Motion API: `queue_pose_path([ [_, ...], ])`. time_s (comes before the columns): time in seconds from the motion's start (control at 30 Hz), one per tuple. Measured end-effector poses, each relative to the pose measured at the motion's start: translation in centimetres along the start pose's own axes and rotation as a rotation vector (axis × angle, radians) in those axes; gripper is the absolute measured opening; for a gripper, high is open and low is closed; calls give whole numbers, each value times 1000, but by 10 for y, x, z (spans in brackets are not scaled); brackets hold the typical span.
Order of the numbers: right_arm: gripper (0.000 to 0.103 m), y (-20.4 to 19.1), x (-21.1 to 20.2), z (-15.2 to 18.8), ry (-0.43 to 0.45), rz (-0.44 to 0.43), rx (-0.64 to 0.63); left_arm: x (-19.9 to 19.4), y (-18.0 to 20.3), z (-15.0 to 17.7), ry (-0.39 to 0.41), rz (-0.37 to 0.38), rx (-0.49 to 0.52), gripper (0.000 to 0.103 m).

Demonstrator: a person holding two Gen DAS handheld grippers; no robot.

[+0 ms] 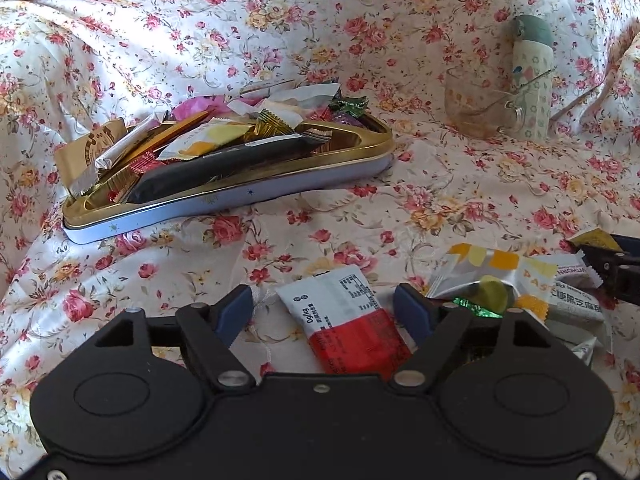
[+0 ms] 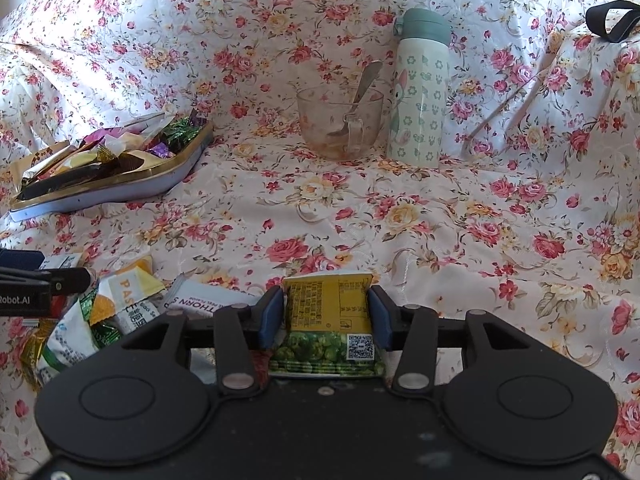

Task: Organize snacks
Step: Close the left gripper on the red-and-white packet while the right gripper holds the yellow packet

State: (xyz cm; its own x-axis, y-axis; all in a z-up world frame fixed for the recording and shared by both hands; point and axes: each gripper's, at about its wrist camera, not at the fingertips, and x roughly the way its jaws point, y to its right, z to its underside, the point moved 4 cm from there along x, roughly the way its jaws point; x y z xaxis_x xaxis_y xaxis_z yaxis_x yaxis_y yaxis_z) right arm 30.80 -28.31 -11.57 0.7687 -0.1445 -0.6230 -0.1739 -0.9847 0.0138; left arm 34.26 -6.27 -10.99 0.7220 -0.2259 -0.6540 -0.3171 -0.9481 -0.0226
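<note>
Snacks lie in two places: a loose heap on the floral cloth point(image 2: 400, 208) close in, and a filled tin tray point(image 1: 240, 200) farther off to the left. Nearest, the left gripper point(image 1: 324, 304) stands wide apart over a red-and-white packet point(image 1: 348, 320), its pads clear of the wrapper on both sides, so nothing is held there. The right gripper point(image 2: 325, 312) has its blue pads against the sides of a yellow-and-green pea packet point(image 2: 328, 328), half closed on it. I'd say both hands are at the picking-up step; next, the left needs to close on its packet and the right to carry its own across to the tray. Beside them the heap point(image 2: 112, 312) overlaps, so single wrappers are hard to count. Beyond, a glass mug point(image 2: 340, 124) with a spoon point(image 2: 362, 84) stands just beside a patterned bottle point(image 2: 420, 92).
</note>
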Motion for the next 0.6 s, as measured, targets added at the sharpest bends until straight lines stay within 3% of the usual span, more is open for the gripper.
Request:
queue_pose_path([
  [0.6, 50, 1, 1, 0, 0, -7, 5, 3, -2, 0, 0, 6, -10, 86],
])
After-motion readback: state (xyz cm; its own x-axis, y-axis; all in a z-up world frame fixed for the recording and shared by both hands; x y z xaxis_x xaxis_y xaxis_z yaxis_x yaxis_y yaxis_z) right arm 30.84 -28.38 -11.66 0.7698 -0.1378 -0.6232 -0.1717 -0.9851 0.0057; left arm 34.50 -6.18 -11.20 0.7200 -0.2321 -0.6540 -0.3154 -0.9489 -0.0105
